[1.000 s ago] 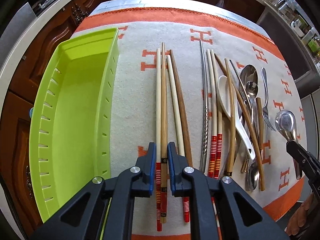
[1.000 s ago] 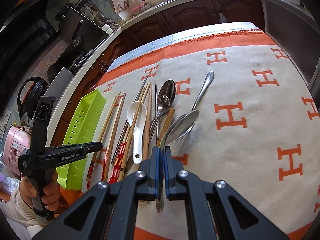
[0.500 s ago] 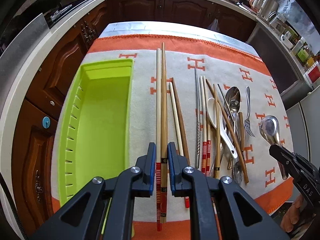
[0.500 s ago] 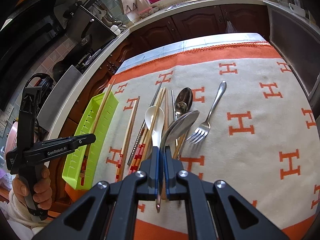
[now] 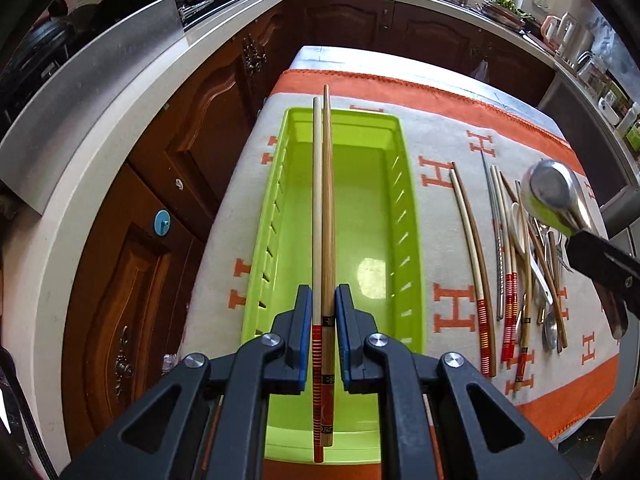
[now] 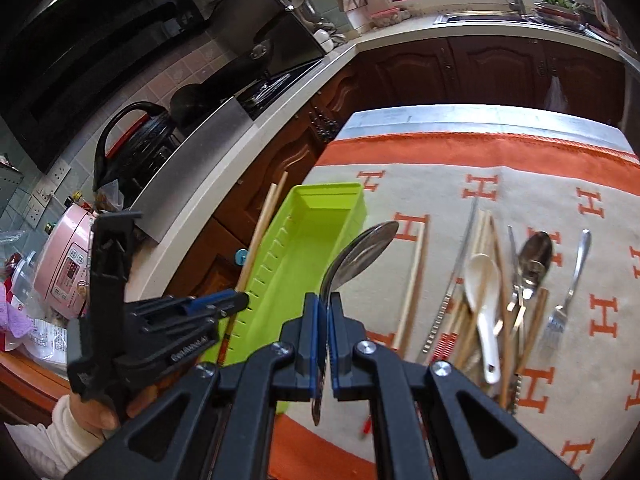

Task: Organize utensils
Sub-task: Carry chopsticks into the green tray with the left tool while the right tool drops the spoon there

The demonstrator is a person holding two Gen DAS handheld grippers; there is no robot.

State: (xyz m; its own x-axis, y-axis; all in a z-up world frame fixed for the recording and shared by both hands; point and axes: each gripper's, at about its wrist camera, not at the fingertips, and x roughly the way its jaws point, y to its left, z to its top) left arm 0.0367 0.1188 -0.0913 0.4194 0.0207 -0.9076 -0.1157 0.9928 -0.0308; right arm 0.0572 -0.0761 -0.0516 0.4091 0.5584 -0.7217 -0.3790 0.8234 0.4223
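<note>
My left gripper [image 5: 323,312] is shut on a pair of wooden chopsticks [image 5: 322,208] with red-banded handles and holds them lengthwise above the lime green tray [image 5: 404,216]. My right gripper [image 6: 324,320] is shut on the handle of a steel spoon [image 6: 356,258], held in the air near the tray's [image 6: 280,276] right wall. The spoon's bowl shows at the right of the left wrist view [image 5: 554,198]. The left gripper with its chopsticks [image 6: 260,232] shows at the left of the right wrist view [image 6: 224,304].
On the orange-bordered cloth [image 5: 440,304] right of the tray lie more chopsticks [image 5: 474,256], a white ceramic spoon [image 6: 484,304], steel spoons [image 6: 534,256] and a fork [image 6: 564,304]. The table's left edge drops to wooden cabinets [image 5: 168,184].
My left gripper lifted the chopsticks off the cloth and carried them left, over the green tray. My right gripper rose and moved left toward the tray with the spoon.
</note>
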